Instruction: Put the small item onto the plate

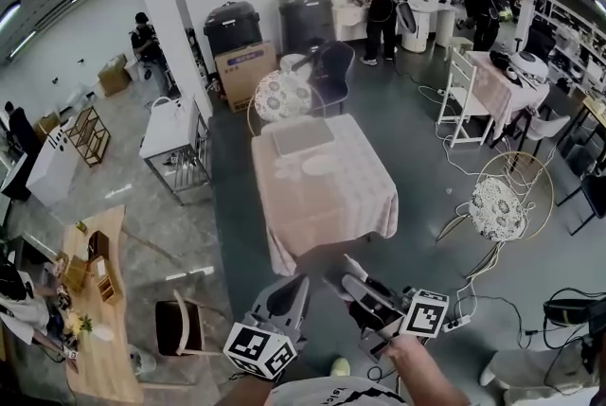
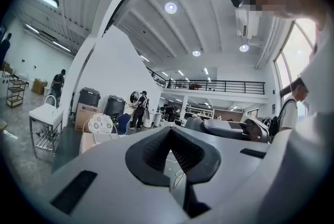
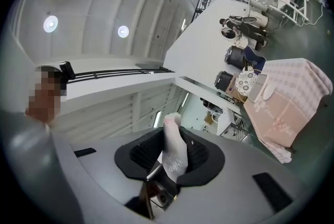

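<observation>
Gripping a small white item (image 3: 175, 152) upright between its jaws, the right gripper (image 3: 172, 131) is held close to the person's body, probably to carry the item across. Beside it, the left gripper (image 2: 169, 139) has its jaws drawn together on nothing and looks idle. Both hang well short of the table's (image 1: 322, 205) near edge. Toward its far edge lie a tray (image 1: 303, 136) and a pale plate (image 1: 320, 165). A faint shape beside the plate is too washed out to name, and what the item is cannot be told.
</observation>
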Tool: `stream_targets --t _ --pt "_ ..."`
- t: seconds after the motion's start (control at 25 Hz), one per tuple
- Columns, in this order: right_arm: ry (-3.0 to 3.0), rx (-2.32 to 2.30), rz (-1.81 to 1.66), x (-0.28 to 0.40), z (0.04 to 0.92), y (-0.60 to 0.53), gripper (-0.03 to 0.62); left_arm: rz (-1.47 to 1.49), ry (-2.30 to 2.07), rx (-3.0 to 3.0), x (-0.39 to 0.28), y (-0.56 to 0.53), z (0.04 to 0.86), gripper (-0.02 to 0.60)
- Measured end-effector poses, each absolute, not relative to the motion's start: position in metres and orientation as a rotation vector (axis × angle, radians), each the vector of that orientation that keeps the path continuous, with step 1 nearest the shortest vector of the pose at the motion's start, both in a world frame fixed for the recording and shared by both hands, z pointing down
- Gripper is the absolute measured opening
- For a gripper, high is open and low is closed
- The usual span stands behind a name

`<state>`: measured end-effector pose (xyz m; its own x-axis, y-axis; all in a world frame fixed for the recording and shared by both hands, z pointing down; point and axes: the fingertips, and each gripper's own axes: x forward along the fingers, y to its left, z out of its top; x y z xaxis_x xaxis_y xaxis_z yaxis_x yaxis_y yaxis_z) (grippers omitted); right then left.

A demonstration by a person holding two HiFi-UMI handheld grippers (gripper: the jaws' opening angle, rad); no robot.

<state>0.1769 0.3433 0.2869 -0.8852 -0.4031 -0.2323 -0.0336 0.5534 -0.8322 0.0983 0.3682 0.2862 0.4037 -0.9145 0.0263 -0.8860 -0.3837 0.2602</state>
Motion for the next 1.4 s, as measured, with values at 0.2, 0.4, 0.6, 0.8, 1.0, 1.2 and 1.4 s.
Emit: stream_targets --t 0.2,0.4,0.6,0.8,1.0,1.2,1.4 --pt "2.406 -0.379 -1.270 0.181 0.290 0.326 0.101 -0.143 -1.600 2.440 0.101 0.349 0.288 0.003" --pt "2.397 -0.418 -1.292 0.178 0.301 0.293 0.100 -0.140 -1.604 2.443 0.094 0.318 0.298 0.003" --pt "2.414 -0.463 -1.297 0.152 0.315 0.249 0.101 -0.159 -1.591 2.444 0.067 0.272 0.312 0.005" --pt "2.411 -0.516 -1.313 0.117 0.322 0.184 0.101 -0.141 -1.582 2.492 0.034 0.205 0.315 0.004" --pt "2.385 -0.592 -1.350 0.076 0.338 0.122 0.100 -0.115 -1.537 2.511 -0.006 0.141 0.326 0.003" --pt "2.339 -0.676 -1.397 0.053 0.356 0.071 0.100 -0.098 -1.500 2.520 -0.032 0.089 0.338 0.004" --pt "2.339 -0.733 -1.401 0.041 0.374 0.023 0.100 -0.068 -1.457 2.561 -0.038 0.048 0.354 0.003"
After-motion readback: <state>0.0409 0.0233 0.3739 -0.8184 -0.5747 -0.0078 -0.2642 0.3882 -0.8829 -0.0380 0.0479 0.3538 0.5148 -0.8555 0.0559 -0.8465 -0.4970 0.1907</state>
